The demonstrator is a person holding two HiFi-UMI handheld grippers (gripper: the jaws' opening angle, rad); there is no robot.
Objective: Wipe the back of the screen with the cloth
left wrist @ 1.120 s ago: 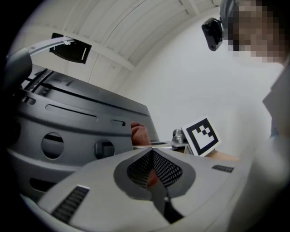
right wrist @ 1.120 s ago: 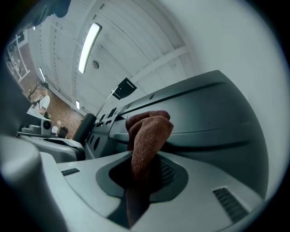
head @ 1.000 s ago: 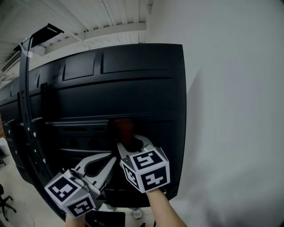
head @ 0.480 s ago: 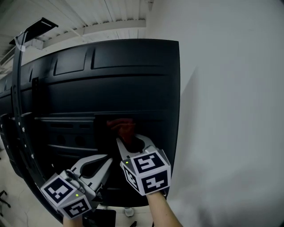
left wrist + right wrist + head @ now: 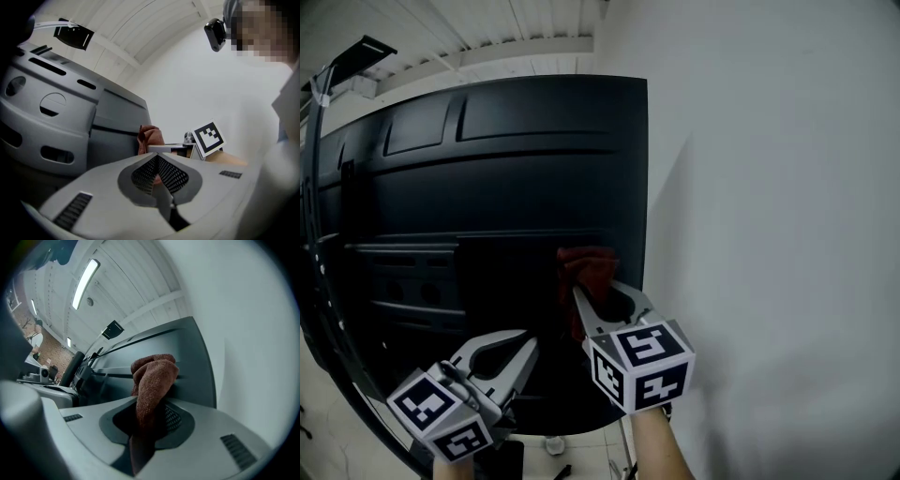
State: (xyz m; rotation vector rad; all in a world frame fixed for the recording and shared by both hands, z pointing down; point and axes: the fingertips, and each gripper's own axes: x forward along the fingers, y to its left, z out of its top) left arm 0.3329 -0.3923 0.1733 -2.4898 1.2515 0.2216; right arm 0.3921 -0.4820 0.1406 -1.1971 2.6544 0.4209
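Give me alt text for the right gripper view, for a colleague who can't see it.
The right gripper is shut on a reddish-brown cloth, whose bunched end meets the dark back of the screen near its edge. A white wall fills the right side.

A plain white wall rises at right, under a ribbed ceiling with a lit strip light.
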